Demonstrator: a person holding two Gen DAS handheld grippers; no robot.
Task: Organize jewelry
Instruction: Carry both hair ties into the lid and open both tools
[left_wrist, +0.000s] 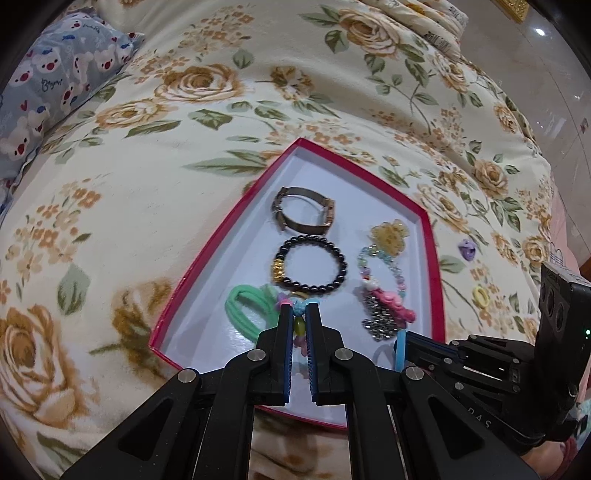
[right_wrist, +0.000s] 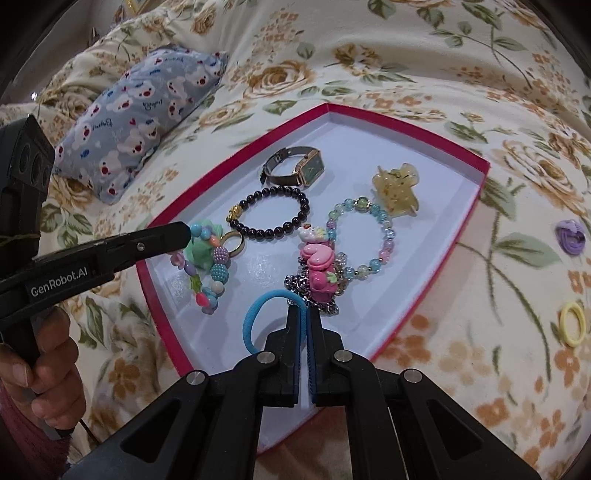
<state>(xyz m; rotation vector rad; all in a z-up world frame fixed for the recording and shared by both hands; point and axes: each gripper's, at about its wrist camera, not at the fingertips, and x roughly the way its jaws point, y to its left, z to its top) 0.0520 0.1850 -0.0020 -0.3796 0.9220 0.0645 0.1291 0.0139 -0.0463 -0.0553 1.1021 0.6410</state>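
Note:
A red-rimmed box (left_wrist: 236, 243) with a white floor (right_wrist: 258, 269) lies on the floral blanket. My left gripper (left_wrist: 299, 308) is shut on a colourful bead bracelet (left_wrist: 299, 326) over the box's near left part; in the right wrist view this bracelet (right_wrist: 212, 266) hangs from the left gripper (right_wrist: 186, 232). Low over the box's near edge, my right gripper (right_wrist: 304, 310) is shut on a blue hair tie (right_wrist: 246, 321). Inside lie a watch (right_wrist: 312, 170), a black bead bracelet (right_wrist: 303, 201), a green hair tie (left_wrist: 247, 310), a pastel bead bracelet (right_wrist: 388, 229), a yellow claw clip (right_wrist: 397, 192) and pink charms (right_wrist: 317, 258) on a chain.
A purple hair tie (right_wrist: 570, 236) and a yellow hair tie (right_wrist: 572, 325) lie on the blanket to the right of the box. A blue printed pillow (right_wrist: 140, 122) sits at the far left. A person's hand (right_wrist: 48, 369) grips the left gripper's handle.

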